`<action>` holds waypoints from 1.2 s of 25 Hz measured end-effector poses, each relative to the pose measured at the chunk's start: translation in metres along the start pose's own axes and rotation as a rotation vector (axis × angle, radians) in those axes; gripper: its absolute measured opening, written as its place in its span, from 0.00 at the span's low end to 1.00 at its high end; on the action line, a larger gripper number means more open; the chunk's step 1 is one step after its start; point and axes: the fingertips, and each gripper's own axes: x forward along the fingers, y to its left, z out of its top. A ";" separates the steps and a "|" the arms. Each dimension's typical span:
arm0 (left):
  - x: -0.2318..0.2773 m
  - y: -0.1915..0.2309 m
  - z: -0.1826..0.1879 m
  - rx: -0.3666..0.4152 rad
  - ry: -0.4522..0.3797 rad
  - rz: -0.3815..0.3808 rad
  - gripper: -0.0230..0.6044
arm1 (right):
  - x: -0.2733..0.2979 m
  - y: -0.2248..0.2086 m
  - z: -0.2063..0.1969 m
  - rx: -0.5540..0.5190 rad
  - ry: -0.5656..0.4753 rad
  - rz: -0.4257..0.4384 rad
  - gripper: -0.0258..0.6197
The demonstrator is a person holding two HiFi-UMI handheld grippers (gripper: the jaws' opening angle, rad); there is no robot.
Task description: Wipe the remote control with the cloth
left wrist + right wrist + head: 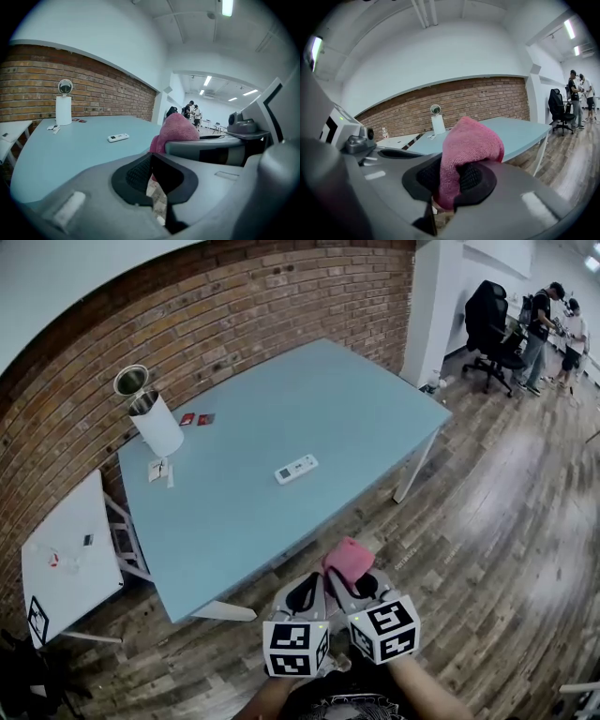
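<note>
A white remote control [296, 469] lies flat near the middle of the light blue table [356, 399]; the left gripper view shows the remote [118, 137] far ahead. My right gripper [352, 579] is shut on a pink cloth [348, 560], which bunches up out of its jaws [468, 147]. My left gripper [305, 593] sits close beside it, shut with nothing between its jaws. Both grippers hang over the floor, short of the table's near edge. In the left gripper view the cloth [176, 131] shows to the right.
A white cylinder with a small round mirror [150, 413] stands at the table's far left, with small cards [197, 418] and a paper [159, 469] nearby. A small white side table [70, 554] stands left. An office chair [492, 324] and two people [553, 324] are far right.
</note>
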 end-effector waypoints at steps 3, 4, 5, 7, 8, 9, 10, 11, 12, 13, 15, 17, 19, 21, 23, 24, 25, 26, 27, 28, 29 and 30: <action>0.015 0.007 0.005 0.003 0.003 0.005 0.03 | 0.013 -0.012 0.003 0.008 0.001 0.010 0.14; 0.021 0.011 0.006 0.004 0.004 0.011 0.03 | 0.020 -0.014 0.005 0.009 0.003 0.019 0.14; 0.027 0.015 0.008 0.002 0.007 0.018 0.03 | 0.026 -0.017 0.006 0.010 0.005 0.029 0.14; 0.041 0.022 0.011 -0.007 0.012 0.032 0.03 | 0.040 -0.024 0.010 0.009 0.010 0.049 0.14; 0.048 0.025 0.014 -0.009 0.012 0.039 0.03 | 0.047 -0.030 0.012 0.008 0.012 0.058 0.14; 0.056 0.028 0.017 -0.011 0.013 0.046 0.03 | 0.054 -0.036 0.015 0.008 0.014 0.065 0.14; 0.065 0.031 0.020 -0.011 0.015 0.054 0.03 | 0.062 -0.043 0.017 0.009 0.018 0.072 0.14; 0.074 0.034 0.024 -0.010 0.019 0.063 0.03 | 0.070 -0.050 0.020 0.011 0.022 0.081 0.14; 0.083 0.038 0.028 -0.007 0.024 0.073 0.03 | 0.078 -0.057 0.024 0.014 0.026 0.091 0.14; 0.092 0.041 0.032 -0.004 0.029 0.085 0.03 | 0.085 -0.064 0.027 0.016 0.030 0.103 0.14; 0.110 0.048 0.040 0.001 0.037 0.109 0.03 | 0.098 -0.078 0.035 0.020 0.037 0.123 0.14; 0.128 0.054 0.048 -0.001 0.041 0.129 0.03 | 0.110 -0.092 0.042 0.026 0.044 0.143 0.14; 0.145 0.059 0.054 -0.004 0.041 0.146 0.03 | 0.121 -0.105 0.045 0.035 0.052 0.162 0.14; 0.159 0.063 0.056 0.000 0.050 0.165 0.03 | 0.131 -0.116 0.047 0.046 0.062 0.183 0.14; 0.169 0.067 0.058 0.008 0.065 0.188 0.03 | 0.140 -0.124 0.048 0.055 0.072 0.208 0.14; 0.174 0.069 0.058 0.014 0.074 0.198 0.03 | 0.144 -0.127 0.050 0.058 0.075 0.221 0.14; 0.178 0.071 0.058 0.021 0.083 0.206 0.04 | 0.148 -0.130 0.052 0.059 0.076 0.233 0.14; 0.183 0.073 0.057 0.030 0.094 0.213 0.04 | 0.151 -0.132 0.054 0.060 0.077 0.245 0.14; 0.187 0.076 0.056 0.040 0.104 0.218 0.04 | 0.154 -0.134 0.055 0.060 0.078 0.257 0.14; 0.190 0.078 0.055 0.050 0.114 0.224 0.04 | 0.157 -0.136 0.056 0.059 0.081 0.268 0.14; 0.192 0.080 0.054 0.060 0.122 0.229 0.04 | 0.160 -0.137 0.057 0.060 0.084 0.280 0.14; 0.193 0.082 0.053 0.067 0.130 0.233 0.04 | 0.162 -0.138 0.057 0.061 0.086 0.292 0.14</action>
